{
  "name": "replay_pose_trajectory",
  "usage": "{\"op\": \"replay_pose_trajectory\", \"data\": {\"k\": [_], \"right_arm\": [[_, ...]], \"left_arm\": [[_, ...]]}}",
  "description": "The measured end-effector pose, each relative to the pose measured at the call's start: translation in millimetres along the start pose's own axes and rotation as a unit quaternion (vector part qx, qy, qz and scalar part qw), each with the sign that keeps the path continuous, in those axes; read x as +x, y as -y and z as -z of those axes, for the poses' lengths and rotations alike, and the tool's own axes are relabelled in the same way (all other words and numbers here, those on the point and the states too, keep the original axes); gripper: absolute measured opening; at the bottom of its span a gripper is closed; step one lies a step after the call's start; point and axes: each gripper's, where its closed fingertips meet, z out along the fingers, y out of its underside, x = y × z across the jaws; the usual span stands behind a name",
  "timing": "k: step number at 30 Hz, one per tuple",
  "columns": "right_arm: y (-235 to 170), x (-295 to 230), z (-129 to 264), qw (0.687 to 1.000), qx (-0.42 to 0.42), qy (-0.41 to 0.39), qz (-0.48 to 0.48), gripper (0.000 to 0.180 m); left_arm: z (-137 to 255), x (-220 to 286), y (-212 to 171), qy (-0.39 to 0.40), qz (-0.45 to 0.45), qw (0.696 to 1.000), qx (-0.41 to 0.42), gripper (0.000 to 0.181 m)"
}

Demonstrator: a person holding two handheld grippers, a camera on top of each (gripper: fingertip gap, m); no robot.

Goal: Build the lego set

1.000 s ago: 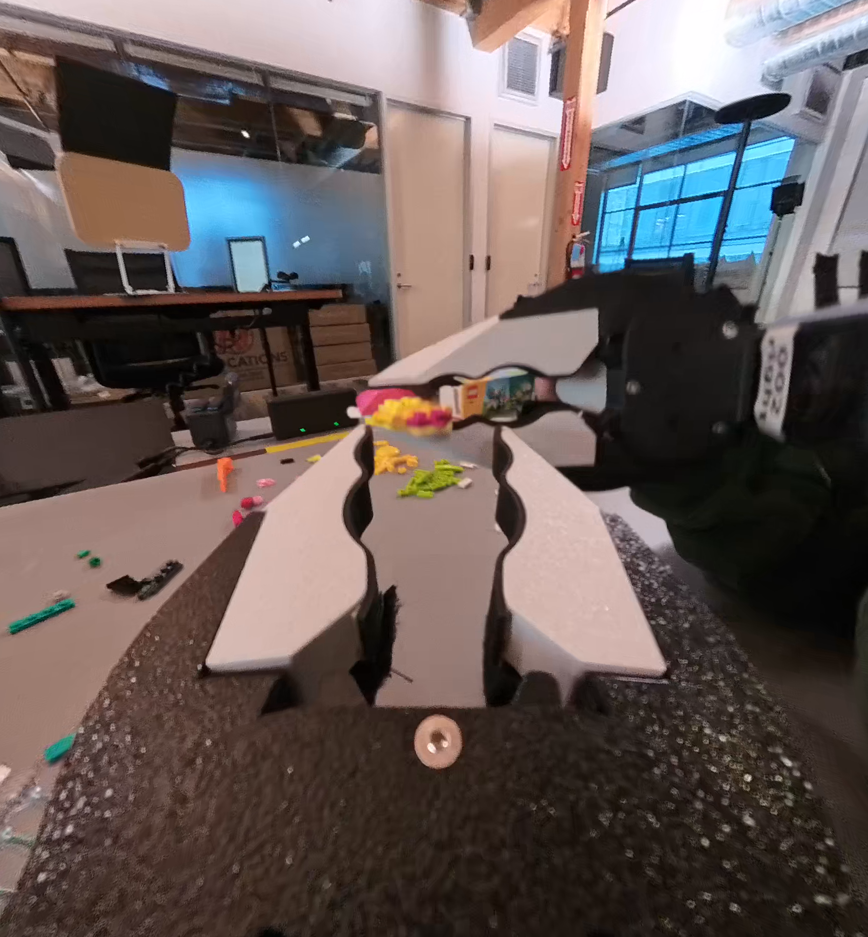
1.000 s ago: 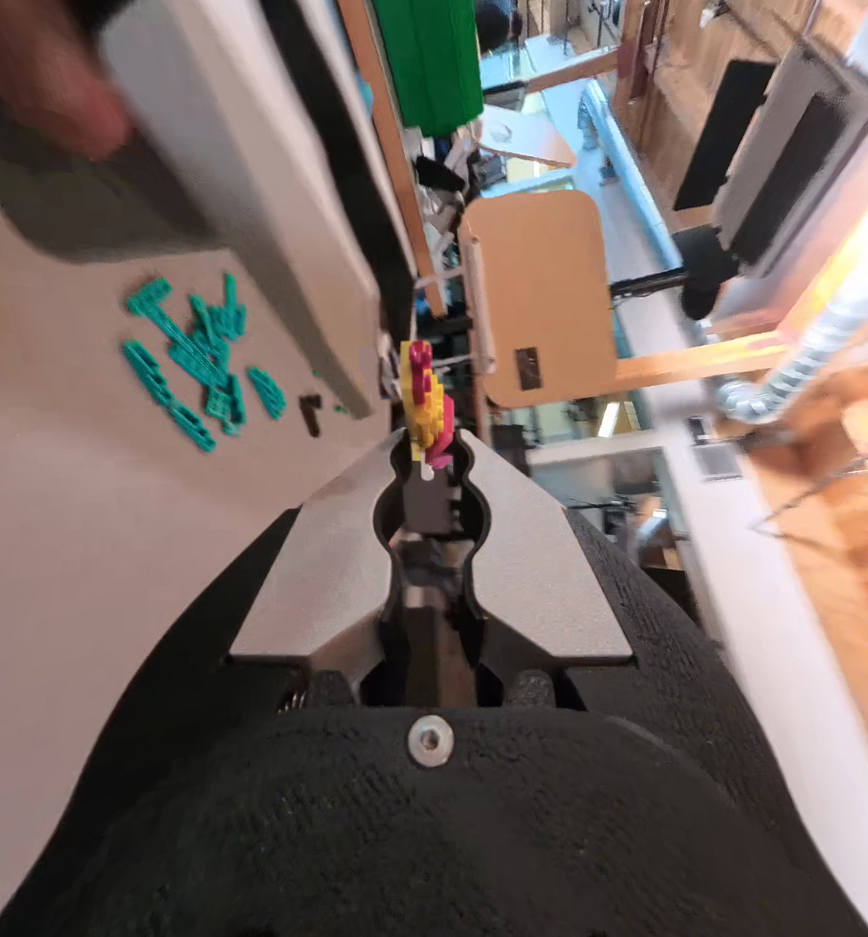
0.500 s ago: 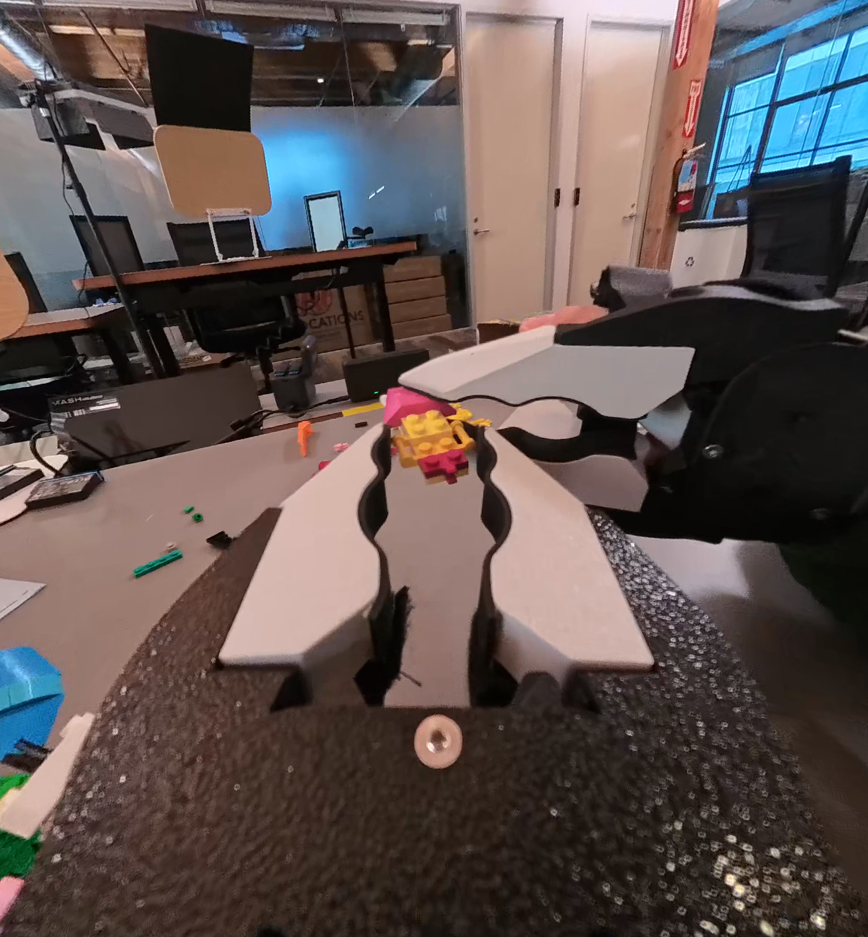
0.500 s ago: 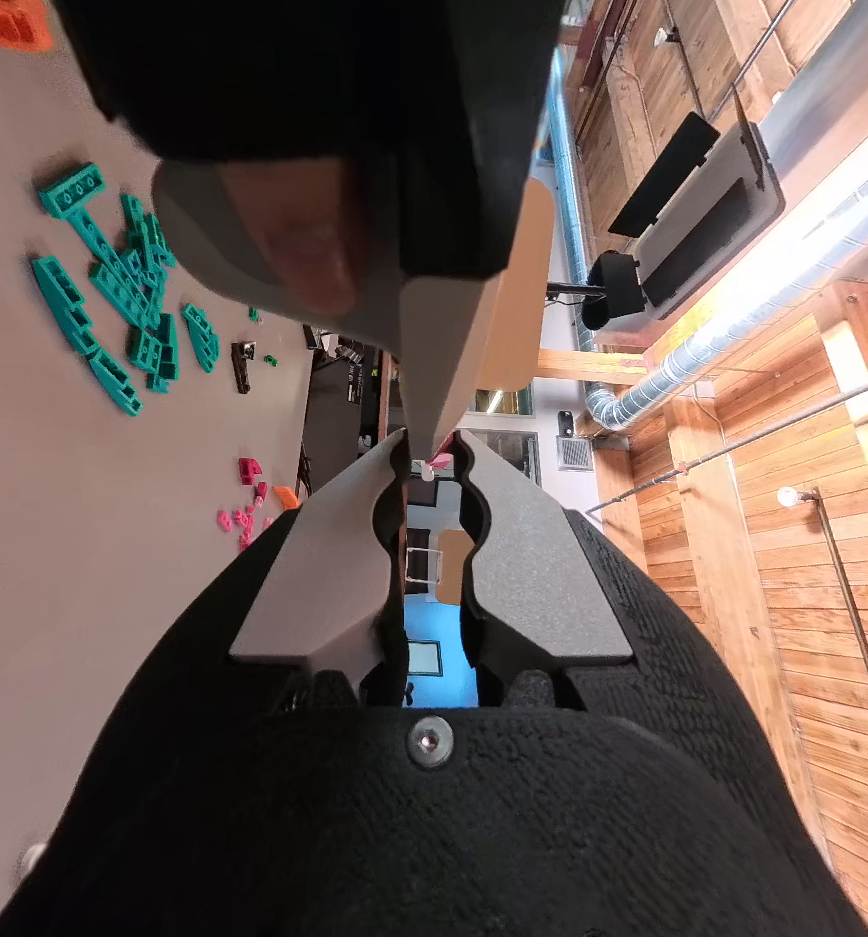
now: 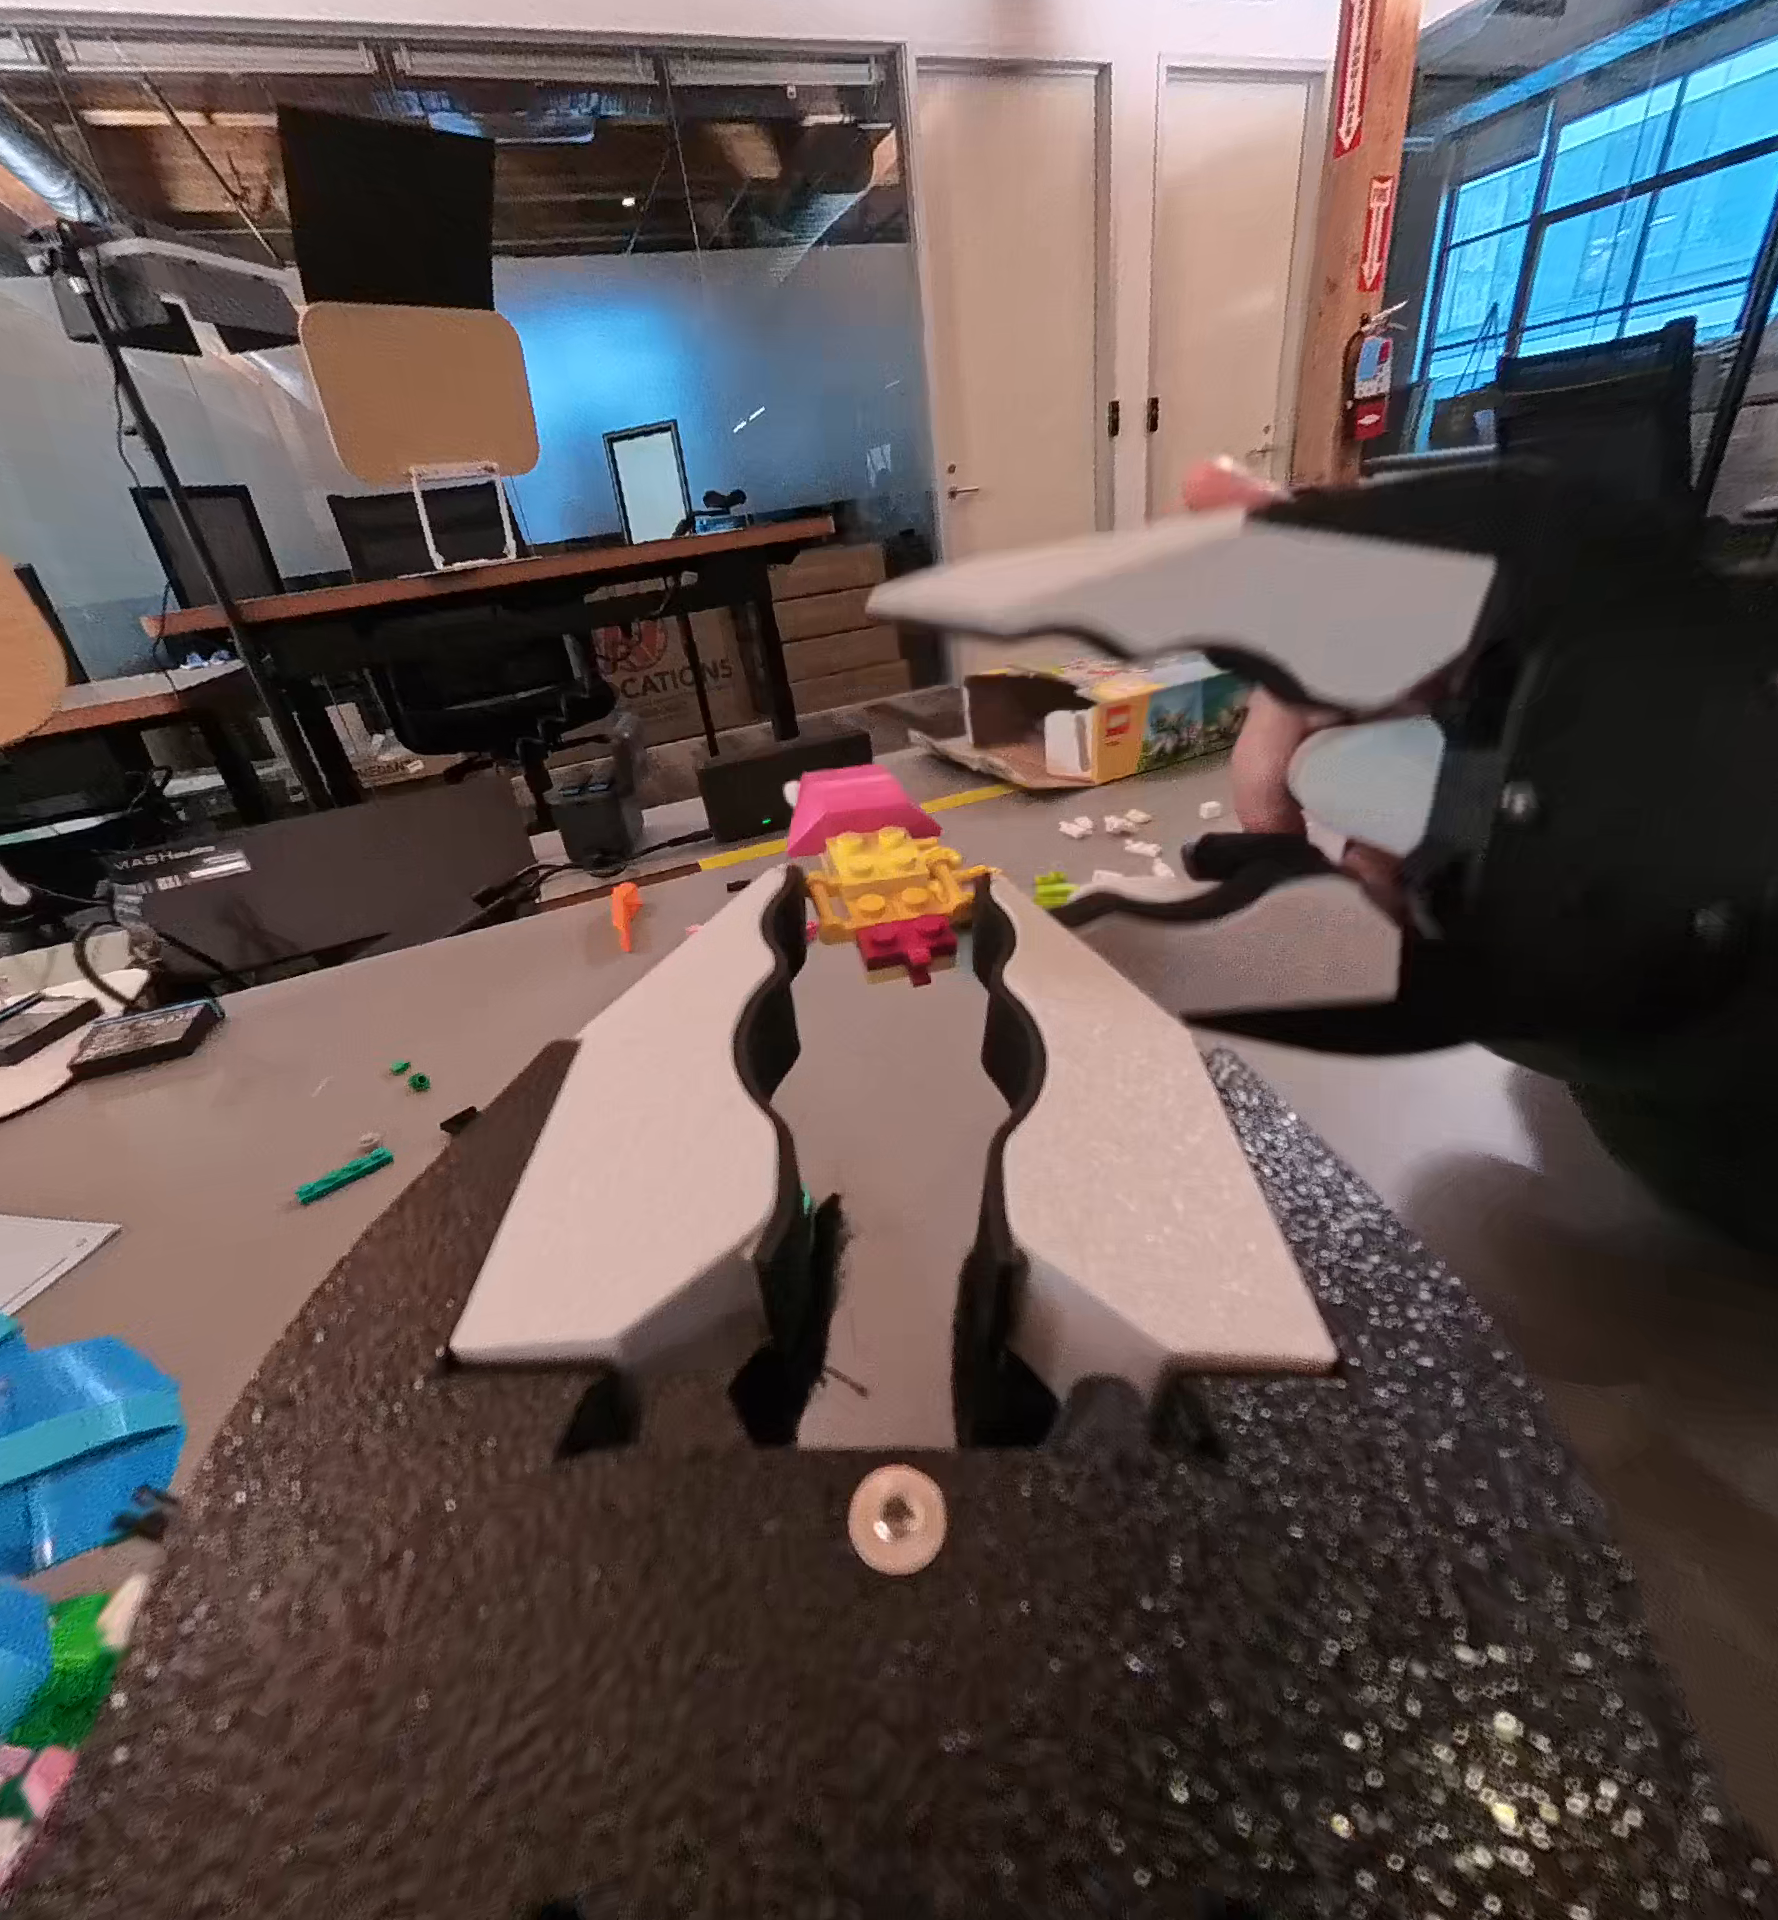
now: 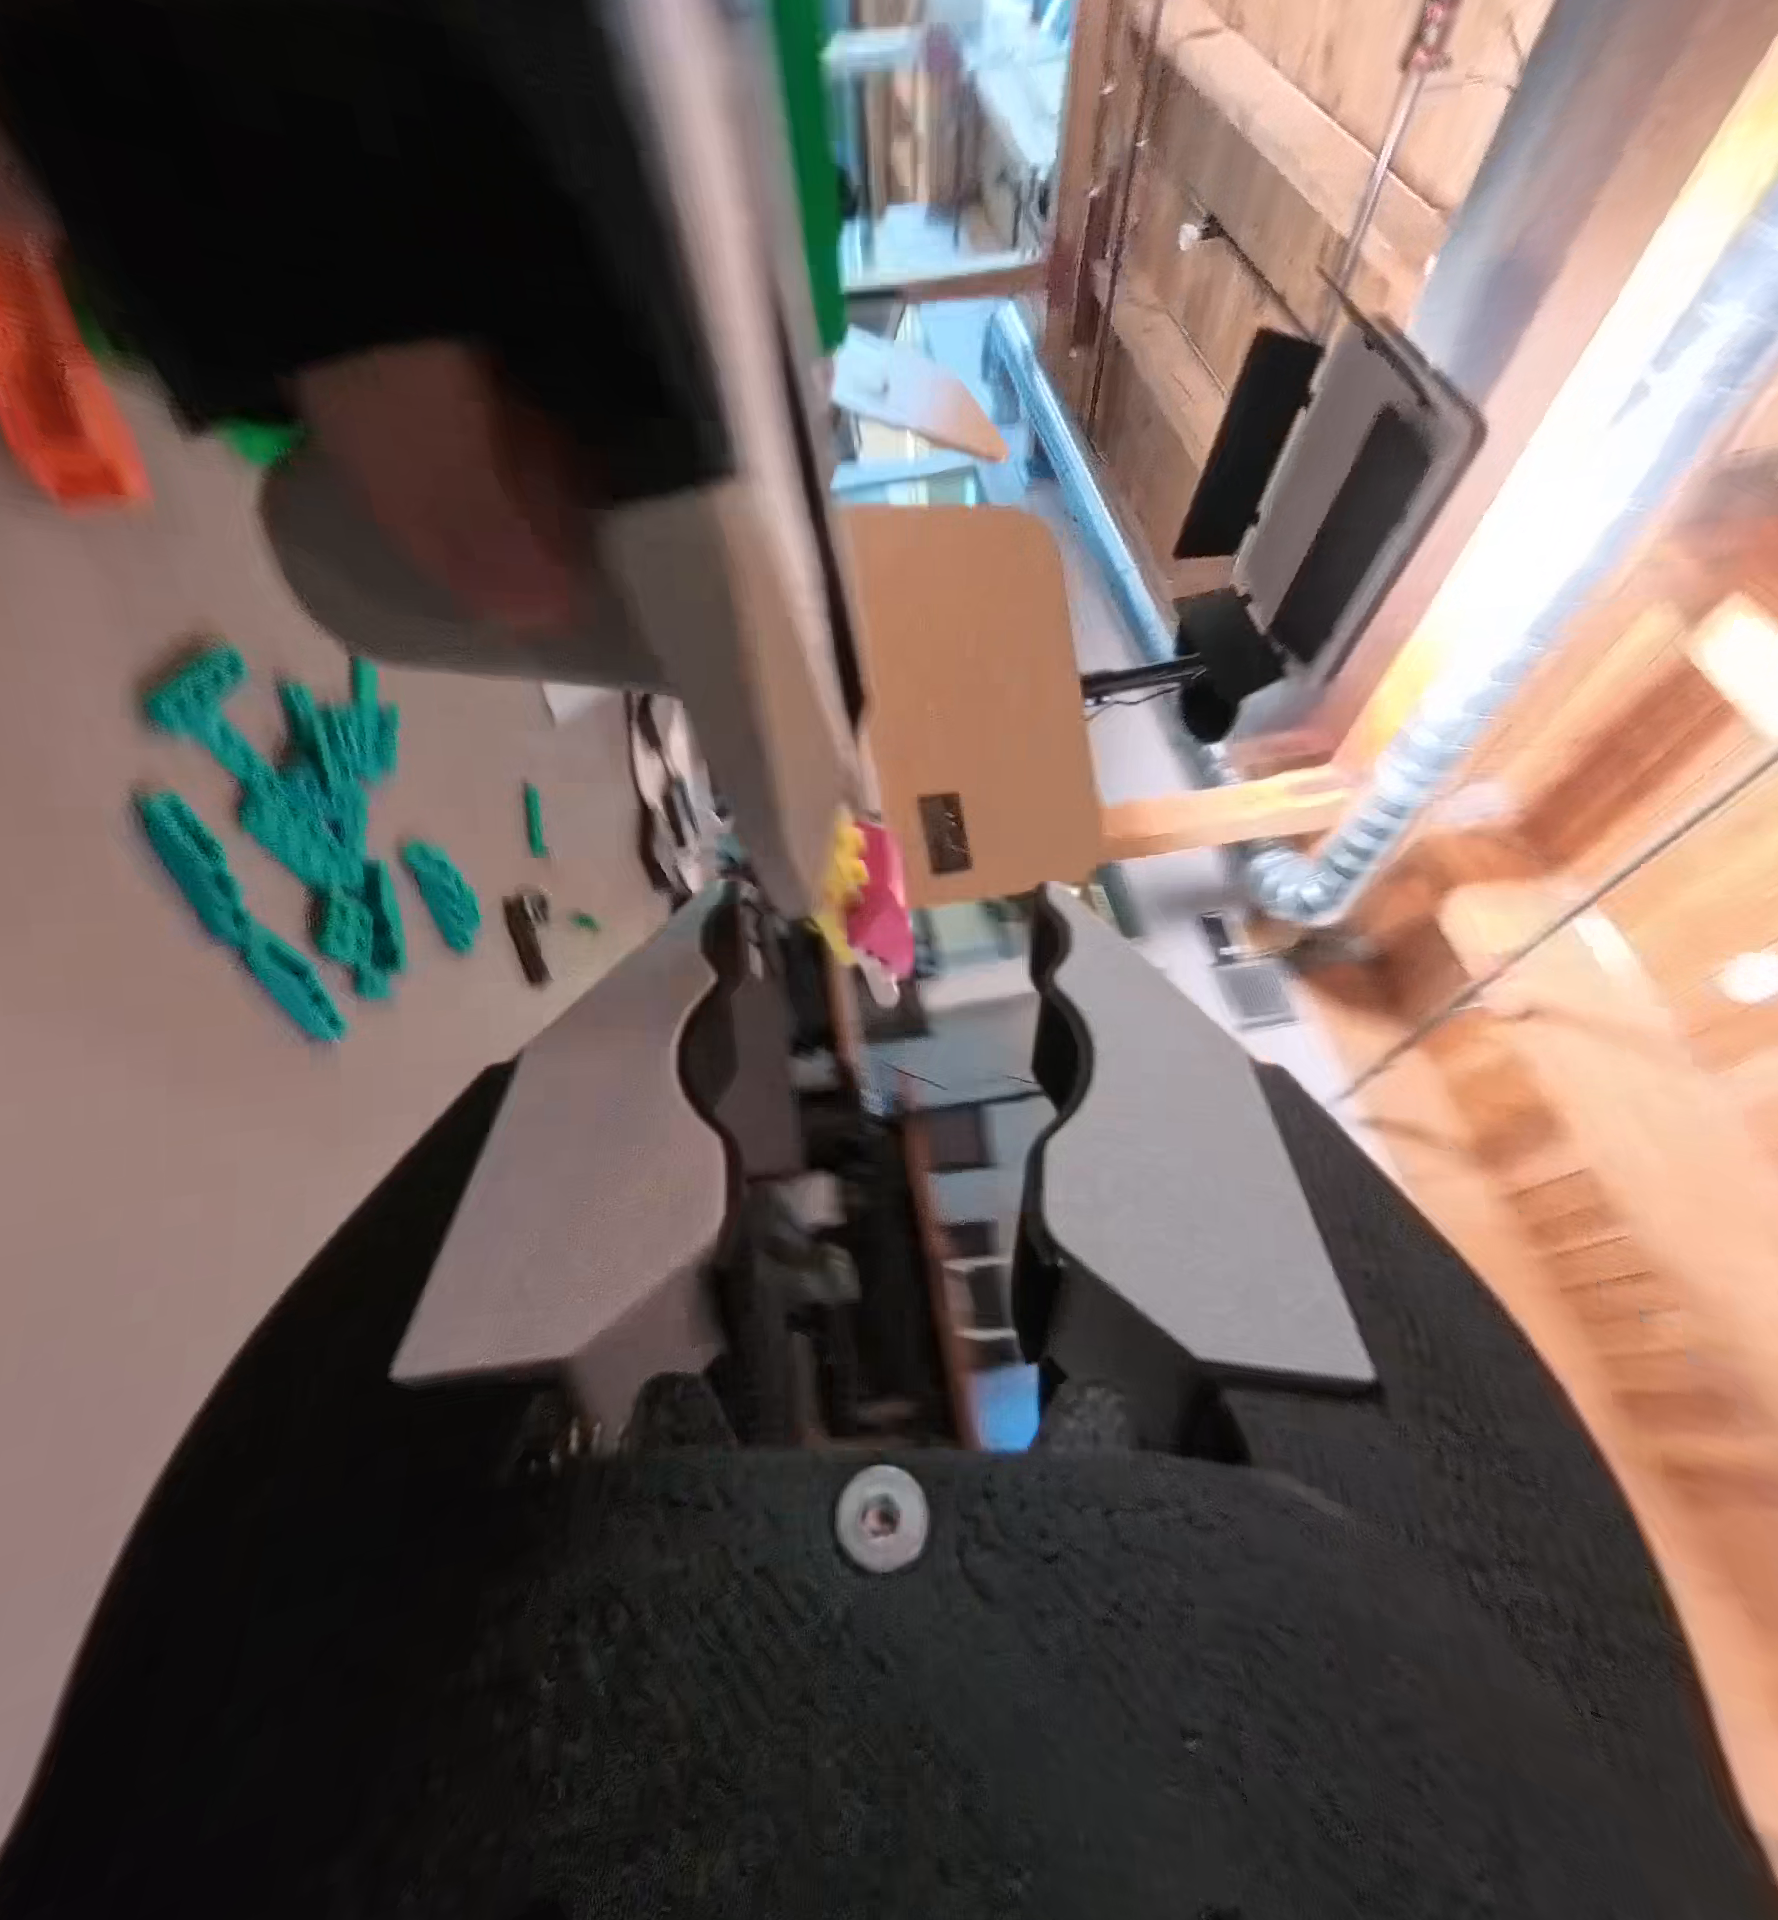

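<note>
A small lego assembly of yellow plates with a pink sloped top and a dark red base sits between the tips of my left gripper, which is shut on it and holds it above the grey table. My right gripper is open and empty, just right of the assembly. In the blurred right wrist view, my right gripper stands open, with the assembly just beyond its jaws, held by the left gripper's fingers coming in from above.
Teal pieces and an orange piece lie on the table. A torn lego box and white pieces lie at the far right. A green strip and a blue-green build are at the left.
My right gripper has opened, let go of the assembly and drawn back to the right. My left gripper has closed on the assembly and now holds it alone.
</note>
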Motion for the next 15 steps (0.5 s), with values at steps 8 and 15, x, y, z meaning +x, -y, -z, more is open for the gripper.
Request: {"op": "replay_pose_trajectory", "data": {"k": [8, 15], "right_arm": [[-18.8, 42.3, 13.3, 0.917, 0.099, 0.104, -0.372, 0.081], [5.5, 84.9, -24.1, 0.960, 0.113, 0.117, -0.226, 0.074]], "left_arm": [[25.2, -15.9, 27.2, -0.014, 0.047, 0.998, 0.048, 0.030], [55.3, -36.3, 62.3, 0.012, 0.045, 0.994, 0.095, 0.030]]}}
